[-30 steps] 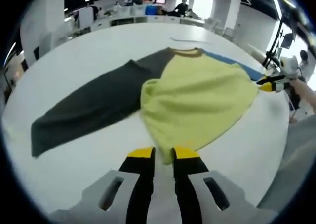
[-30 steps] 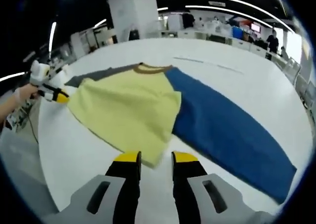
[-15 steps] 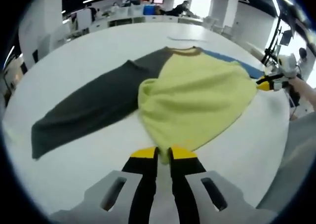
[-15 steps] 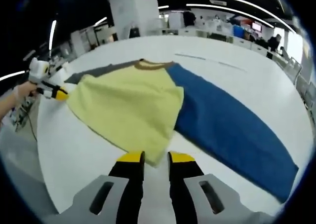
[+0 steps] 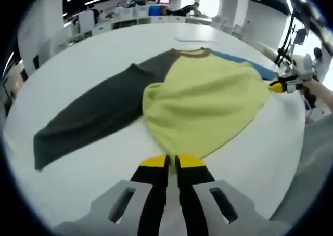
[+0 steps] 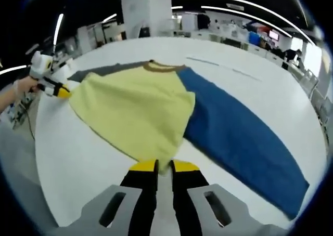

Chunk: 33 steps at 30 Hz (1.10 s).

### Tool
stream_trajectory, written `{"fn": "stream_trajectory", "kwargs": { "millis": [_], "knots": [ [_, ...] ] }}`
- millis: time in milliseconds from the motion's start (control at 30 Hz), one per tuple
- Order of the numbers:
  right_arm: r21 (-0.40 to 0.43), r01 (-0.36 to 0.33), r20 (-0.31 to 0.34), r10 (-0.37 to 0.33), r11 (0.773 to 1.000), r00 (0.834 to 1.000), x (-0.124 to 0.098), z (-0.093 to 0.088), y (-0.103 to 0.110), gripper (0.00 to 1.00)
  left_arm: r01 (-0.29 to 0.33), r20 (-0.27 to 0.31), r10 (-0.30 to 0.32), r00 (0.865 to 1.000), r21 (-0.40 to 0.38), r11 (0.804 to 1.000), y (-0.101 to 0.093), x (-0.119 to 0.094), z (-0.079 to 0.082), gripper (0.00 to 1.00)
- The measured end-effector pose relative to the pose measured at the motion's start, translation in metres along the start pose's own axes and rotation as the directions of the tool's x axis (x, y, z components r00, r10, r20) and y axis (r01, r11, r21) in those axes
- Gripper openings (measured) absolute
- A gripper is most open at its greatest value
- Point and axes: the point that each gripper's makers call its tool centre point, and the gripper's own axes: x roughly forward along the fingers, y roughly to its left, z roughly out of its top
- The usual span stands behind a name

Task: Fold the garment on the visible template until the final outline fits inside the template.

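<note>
Lying spread on the white round table [image 5: 78,54] is the yellow-bodied garment with grey and blue sleeves [image 5: 203,101], both the left gripper [image 5: 172,161] and right gripper [image 6: 164,167] clenching its yellow hem corners.

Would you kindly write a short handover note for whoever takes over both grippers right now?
Left gripper: shut on a bottom corner of the yellow-bodied shirt, nearest its dark grey sleeve.
Right gripper: shut on the other bottom corner, by the blue sleeve.
The shirt lies on the white round table, both sleeves spread flat, brown collar at the far end.
Done: both hem corners gripped.
Left: every fold; neither the body nor the sleeves are folded yet. I cannot make out the template outline, so find it first.
</note>
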Motion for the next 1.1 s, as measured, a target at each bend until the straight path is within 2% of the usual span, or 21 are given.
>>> {"fn": "stream_trajectory", "kwargs": {
  "millis": [233,400,533,733,1100],
  "knots": [
    [-0.009,0.004,0.001,-0.004,1.0,1.0,0.001,0.0,-0.001,0.09,-0.001,-0.014,0.002,1.0,0.031,1.0,-0.001,0.0,0.0,0.01],
    [-0.008,-0.002,0.001,0.002,1.0,1.0,0.001,0.0,0.002,0.05,0.005,-0.019,-0.004,1.0,0.016,1.0,-0.001,0.0,0.0,0.0],
    [0.018,-0.001,0.008,0.001,1.0,1.0,0.001,-0.001,0.003,0.04,-0.005,-0.025,0.006,1.0,0.037,0.999,-0.001,-0.001,0.0,0.0],
    [0.051,-0.006,0.023,0.004,0.999,1.0,-0.002,0.001,0.0,0.03,0.018,-0.055,-0.015,0.998,0.049,0.999,-0.002,-0.003,-0.002,0.0],
    [0.07,-0.023,0.034,0.021,0.997,0.999,-0.012,0.003,0.004,0.03,0.016,-0.057,-0.013,0.998,0.058,0.998,-0.004,-0.011,0.0,0.0]
  ]
}}
